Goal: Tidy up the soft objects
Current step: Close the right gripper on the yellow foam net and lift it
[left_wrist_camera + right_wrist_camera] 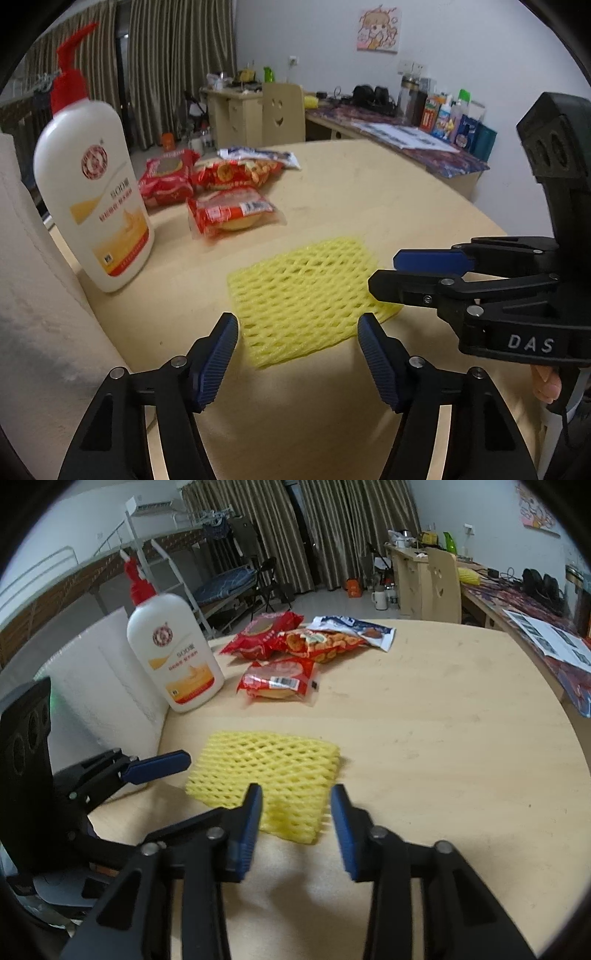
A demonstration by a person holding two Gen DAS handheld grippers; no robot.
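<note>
A yellow foam net (304, 293) lies flat on the round wooden table (369, 199); it also shows in the right wrist view (271, 775). My left gripper (297, 325) is open, its fingers just short of the net's near edge. My right gripper (297, 799) is open, its fingers straddling the net's near right corner; in the left wrist view it (384, 271) comes in from the right over the net's right edge. Several snack packets (207, 184) lie at the far left of the table, one a wrapped bun (280, 681).
A white lotion bottle with a red pump (92, 192) stands left of the net, also in the right wrist view (171, 653). A white foam sheet (33, 295) stands at the table's left edge. A smiley-face chair (282, 112) and cluttered desks are behind the table.
</note>
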